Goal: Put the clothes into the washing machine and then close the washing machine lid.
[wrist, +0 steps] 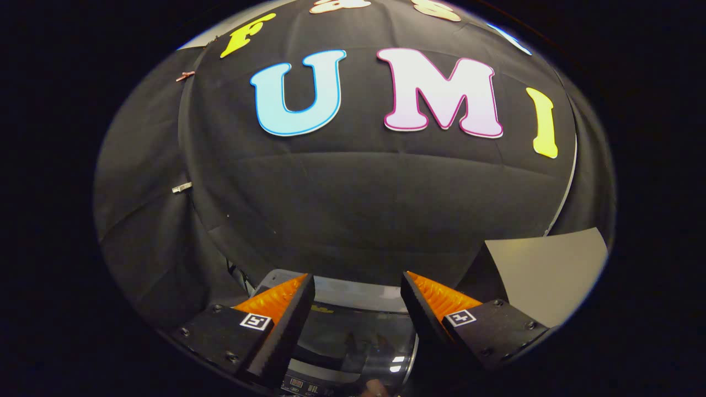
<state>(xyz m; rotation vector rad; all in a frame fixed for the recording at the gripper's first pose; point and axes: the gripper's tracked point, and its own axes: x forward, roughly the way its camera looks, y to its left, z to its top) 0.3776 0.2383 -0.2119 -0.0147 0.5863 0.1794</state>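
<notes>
My gripper (357, 284) is open, its two fingers spread wide with nothing between them. Below and between the fingers lies the washing machine (353, 295), seen from above: a pale rear rim and a dark glossy transparent lid (358, 342) that looks to be lying down, with light glints on it. A strip of the control panel (300, 384) shows under the left finger. I see no clothes in this view; what is under the lid is too dark to tell.
The booth's black cloth wall (358, 198) rises just beyond the machine. A grey board (551, 270) stands to the right of the right finger. Cables (237, 273) hang by the machine's back left corner.
</notes>
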